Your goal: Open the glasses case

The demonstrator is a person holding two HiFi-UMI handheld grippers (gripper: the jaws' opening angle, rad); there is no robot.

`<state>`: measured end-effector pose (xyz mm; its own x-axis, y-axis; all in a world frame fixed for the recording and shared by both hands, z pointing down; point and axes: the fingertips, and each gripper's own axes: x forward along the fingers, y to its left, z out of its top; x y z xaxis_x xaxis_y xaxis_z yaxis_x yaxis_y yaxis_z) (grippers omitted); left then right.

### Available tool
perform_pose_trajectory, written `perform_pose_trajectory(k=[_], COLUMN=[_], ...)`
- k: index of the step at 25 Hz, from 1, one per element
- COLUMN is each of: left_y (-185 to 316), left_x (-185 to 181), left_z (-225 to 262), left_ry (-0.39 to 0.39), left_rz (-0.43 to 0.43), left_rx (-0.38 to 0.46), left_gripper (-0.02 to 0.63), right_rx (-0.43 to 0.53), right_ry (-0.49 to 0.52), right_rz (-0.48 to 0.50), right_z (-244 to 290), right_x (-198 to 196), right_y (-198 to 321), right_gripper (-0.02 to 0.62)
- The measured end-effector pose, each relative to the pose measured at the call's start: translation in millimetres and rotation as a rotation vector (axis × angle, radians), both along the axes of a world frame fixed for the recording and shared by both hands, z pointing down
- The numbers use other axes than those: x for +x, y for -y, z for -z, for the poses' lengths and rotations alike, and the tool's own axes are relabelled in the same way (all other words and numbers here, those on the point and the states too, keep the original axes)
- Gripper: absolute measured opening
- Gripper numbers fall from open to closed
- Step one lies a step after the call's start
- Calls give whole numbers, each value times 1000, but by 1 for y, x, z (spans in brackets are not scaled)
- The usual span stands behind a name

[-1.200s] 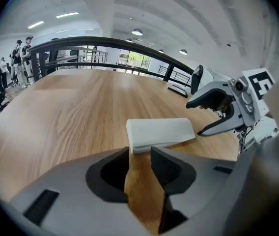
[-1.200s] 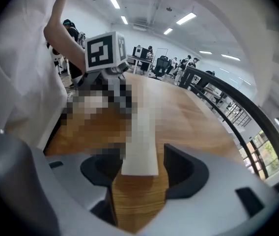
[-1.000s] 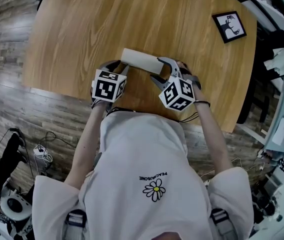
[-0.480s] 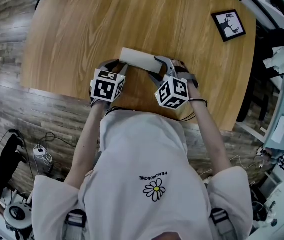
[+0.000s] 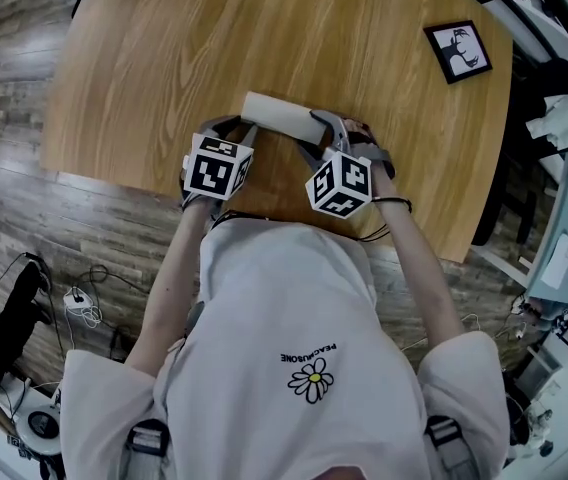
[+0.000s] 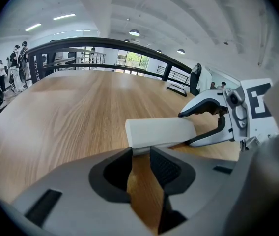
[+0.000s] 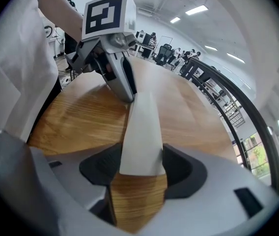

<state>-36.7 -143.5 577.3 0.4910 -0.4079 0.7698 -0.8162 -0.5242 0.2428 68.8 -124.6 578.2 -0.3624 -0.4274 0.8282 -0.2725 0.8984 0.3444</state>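
Observation:
A white glasses case [image 5: 282,120] lies closed on the wooden table [image 5: 264,28], close to its near edge. My left gripper [image 5: 236,134] is at the case's left end. In the left gripper view the jaws [image 6: 140,155] have just been closing, and the case's [image 6: 161,131] lower edge fills the narrow gap between their tips. My right gripper [image 5: 322,134] is shut on the case's right end. In the right gripper view the case [image 7: 142,132] runs away from the jaws [image 7: 140,156], with both pads against its sides.
A small black-framed picture [image 5: 458,52] lies at the table's far right. The table's near edge runs just in front of the person's body. Cables [image 5: 84,303] lie on the wooden floor at the left. Furniture stands to the right of the table.
The right gripper's marker cube has shifted slightly left and rolled a little. The case and the left gripper have stayed in place.

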Motion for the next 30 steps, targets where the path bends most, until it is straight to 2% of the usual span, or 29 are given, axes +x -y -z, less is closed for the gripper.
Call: perform_pose_trajectory(k=[6, 22, 25, 30], left_y=[0, 1, 2, 2], left_x=[-1, -1, 0, -1], left_z=[0, 0, 0, 0], left_ry=[22, 23, 23, 23], left_rz=[-19, -40, -45, -53], left_rx=[17, 7, 4, 5], left_gripper=[123, 118, 118, 118], right_rx=[-51, -253, -257, -212], right_ry=[-8, 106, 111, 117], right_rz=[-22, -70, -77, -93], right_z=[1, 14, 16, 22], right_x=[0, 0, 1, 2], right_y=[1, 8, 9, 11], right_gripper=[265, 252, 252, 236])
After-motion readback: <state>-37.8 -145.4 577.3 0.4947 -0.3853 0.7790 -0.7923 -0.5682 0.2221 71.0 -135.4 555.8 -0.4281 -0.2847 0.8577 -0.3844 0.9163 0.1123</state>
